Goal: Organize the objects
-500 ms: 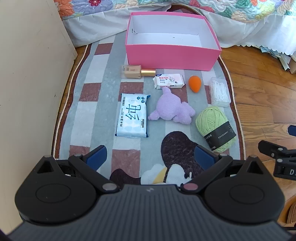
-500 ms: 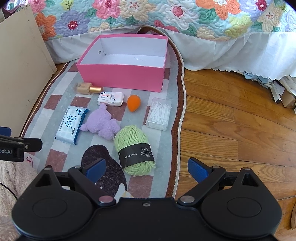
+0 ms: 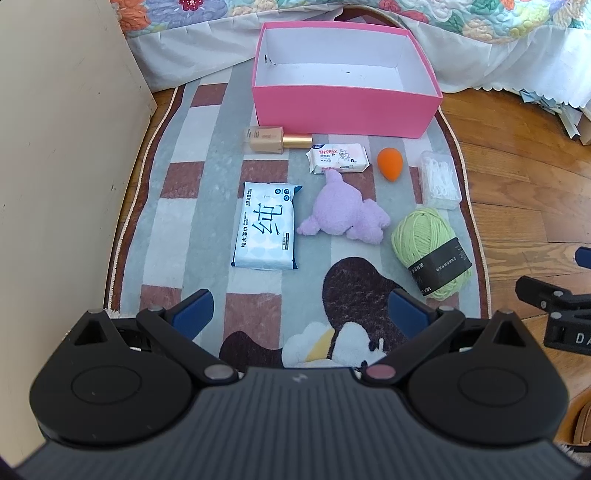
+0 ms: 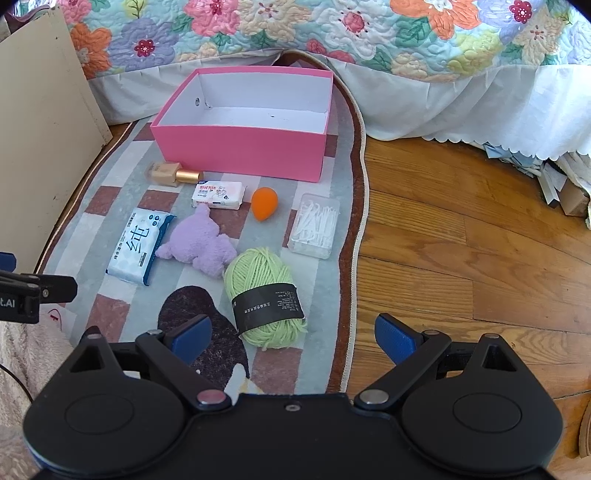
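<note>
An empty pink box [image 3: 347,107] [image 4: 240,147] stands at the far end of the rug. In front of it lie a foundation bottle [image 3: 275,140] [image 4: 173,174], a small wipes pack [image 3: 338,158] [image 4: 218,194], an orange sponge [image 3: 390,163] [image 4: 264,203], a clear floss-pick box [image 3: 440,180] [image 4: 316,230], a blue wipes pack [image 3: 266,225] [image 4: 139,244], a purple plush [image 3: 343,214] [image 4: 197,245] and green yarn [image 3: 430,251] [image 4: 264,295]. My left gripper [image 3: 301,314] is open and empty, short of the blue pack. My right gripper [image 4: 293,338] is open and empty, just short of the yarn.
A beige panel [image 3: 55,166] stands along the rug's left side. A bed with a floral quilt [image 4: 332,33] and white skirt lies behind the box. Wooden floor [image 4: 461,240] lies right of the rug [image 3: 207,206]. Papers [image 4: 561,181] sit under the bed at right.
Both views have shifted slightly; the objects have not moved and both grippers stay open.
</note>
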Motion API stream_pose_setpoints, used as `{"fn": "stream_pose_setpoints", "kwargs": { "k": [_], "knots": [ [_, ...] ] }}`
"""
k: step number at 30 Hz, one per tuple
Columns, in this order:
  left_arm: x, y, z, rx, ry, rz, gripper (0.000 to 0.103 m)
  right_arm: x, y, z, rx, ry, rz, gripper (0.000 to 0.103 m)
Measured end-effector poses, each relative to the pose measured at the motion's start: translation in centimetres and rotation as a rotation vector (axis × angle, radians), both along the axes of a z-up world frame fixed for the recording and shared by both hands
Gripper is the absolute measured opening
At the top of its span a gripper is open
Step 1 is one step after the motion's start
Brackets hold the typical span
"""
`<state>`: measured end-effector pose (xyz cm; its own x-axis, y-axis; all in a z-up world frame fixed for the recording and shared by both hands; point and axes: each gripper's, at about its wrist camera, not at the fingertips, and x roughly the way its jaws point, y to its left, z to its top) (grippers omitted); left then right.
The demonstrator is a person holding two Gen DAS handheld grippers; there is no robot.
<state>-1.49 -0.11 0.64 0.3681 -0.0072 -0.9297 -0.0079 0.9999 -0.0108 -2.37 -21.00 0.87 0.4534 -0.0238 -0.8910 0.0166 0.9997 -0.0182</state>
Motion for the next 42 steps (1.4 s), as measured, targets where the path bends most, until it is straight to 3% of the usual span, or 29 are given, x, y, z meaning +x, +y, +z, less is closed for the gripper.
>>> {"fn": "stream_pose_setpoints", "kwargs": {
  "k": [42],
  "knots": [
    [-0.7, 0.0, 0.3, -0.041, 0.007, 0.038, 0.102, -0.7, -0.4, -0.8, 0.03, 0.003, -0.016, 0.097]
  ]
}}
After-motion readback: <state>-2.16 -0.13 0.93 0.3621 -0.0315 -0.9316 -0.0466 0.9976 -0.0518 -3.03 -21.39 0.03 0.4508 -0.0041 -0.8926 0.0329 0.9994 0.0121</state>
